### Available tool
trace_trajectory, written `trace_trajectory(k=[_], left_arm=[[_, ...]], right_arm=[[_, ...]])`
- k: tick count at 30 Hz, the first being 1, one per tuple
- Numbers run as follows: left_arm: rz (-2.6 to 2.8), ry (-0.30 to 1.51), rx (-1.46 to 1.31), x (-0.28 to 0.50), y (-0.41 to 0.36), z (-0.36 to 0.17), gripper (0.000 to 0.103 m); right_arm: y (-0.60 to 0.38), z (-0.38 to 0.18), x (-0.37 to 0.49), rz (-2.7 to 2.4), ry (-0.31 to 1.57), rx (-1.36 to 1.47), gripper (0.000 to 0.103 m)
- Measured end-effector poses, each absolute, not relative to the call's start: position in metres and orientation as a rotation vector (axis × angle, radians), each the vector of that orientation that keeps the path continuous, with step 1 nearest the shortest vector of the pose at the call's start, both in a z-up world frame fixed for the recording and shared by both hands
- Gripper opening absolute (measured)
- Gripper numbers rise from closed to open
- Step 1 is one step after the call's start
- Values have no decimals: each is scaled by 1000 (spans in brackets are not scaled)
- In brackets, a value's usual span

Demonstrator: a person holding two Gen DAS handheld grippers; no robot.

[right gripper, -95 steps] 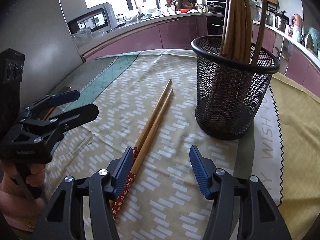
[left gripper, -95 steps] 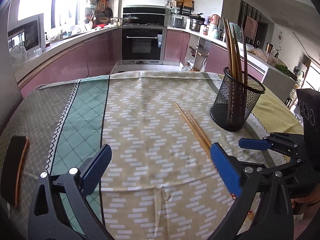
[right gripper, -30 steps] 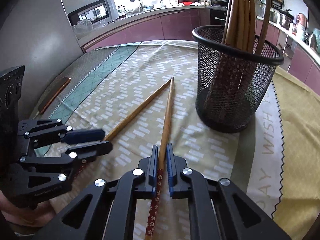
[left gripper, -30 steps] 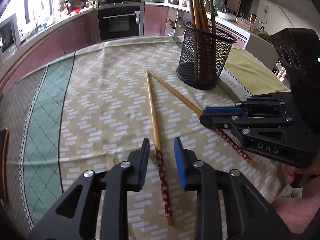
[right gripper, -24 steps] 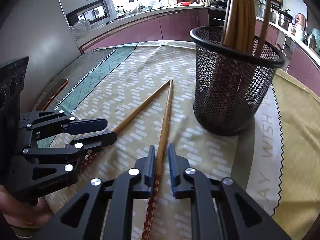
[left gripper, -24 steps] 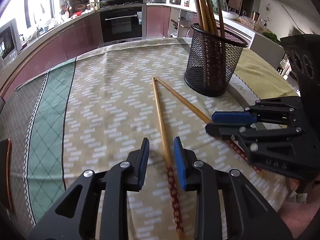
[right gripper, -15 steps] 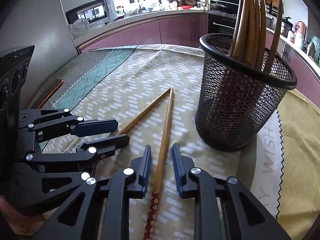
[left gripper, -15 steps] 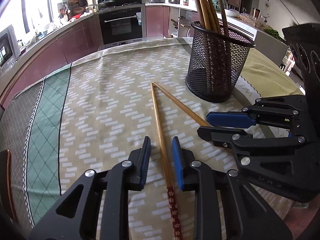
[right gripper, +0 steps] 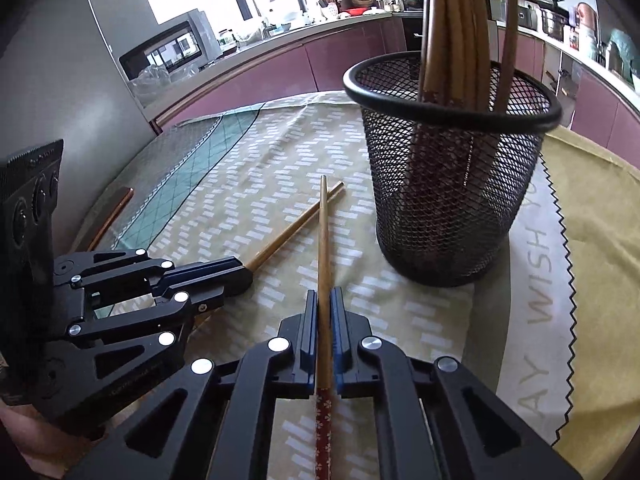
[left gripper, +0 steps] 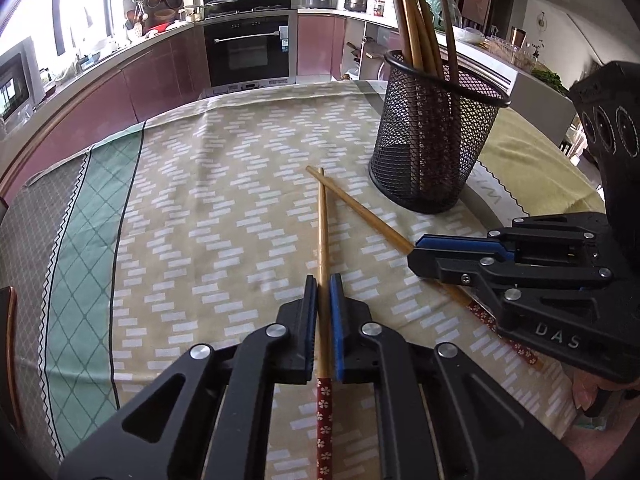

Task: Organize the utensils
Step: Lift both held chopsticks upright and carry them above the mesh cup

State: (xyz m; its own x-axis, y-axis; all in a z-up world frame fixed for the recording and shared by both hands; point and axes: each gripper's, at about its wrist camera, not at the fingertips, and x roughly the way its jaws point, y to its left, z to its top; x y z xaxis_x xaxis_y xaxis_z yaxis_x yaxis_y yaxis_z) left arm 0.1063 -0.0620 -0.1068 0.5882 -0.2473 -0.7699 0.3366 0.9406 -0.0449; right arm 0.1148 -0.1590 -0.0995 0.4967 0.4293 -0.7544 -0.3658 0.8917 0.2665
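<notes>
Two wooden chopsticks with red flowered ends lie on the tablecloth, their thin tips crossed in front of a black mesh holder point(left gripper: 434, 148) that has several chopsticks standing in it. My left gripper point(left gripper: 322, 280) is shut on the left chopstick point(left gripper: 322, 220), just ahead of its red end. To its right, my right gripper point(left gripper: 414, 251) grips the other chopstick point(left gripper: 360, 210). In the right wrist view my right gripper point(right gripper: 324, 294) is shut on that chopstick point(right gripper: 323, 232), and the holder point(right gripper: 448, 184) stands just beyond on the right. My left gripper point(right gripper: 245, 272) pinches the left chopstick point(right gripper: 296, 232).
A patterned tablecloth point(left gripper: 208, 208) covers the round table, with a yellow cloth point(right gripper: 600, 216) at the right. A dark flat object with a copper edge point(right gripper: 114, 210) lies near the table's left edge. Kitchen counters and an oven point(left gripper: 250, 52) stand beyond the table.
Half a second ago both grippers' jaws stood slightly apart around their chopsticks; now both are pressed on them. Over the last second the left gripper slid forward along its chopstick.
</notes>
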Motion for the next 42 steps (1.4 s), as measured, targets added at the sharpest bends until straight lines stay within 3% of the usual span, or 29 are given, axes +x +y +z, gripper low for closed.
trace_trajectory(k=[42], left_arm=[[-440, 730, -37, 78, -36, -38, 7]], right_arm=[[-187, -43, 83, 598, 739, 198, 6]])
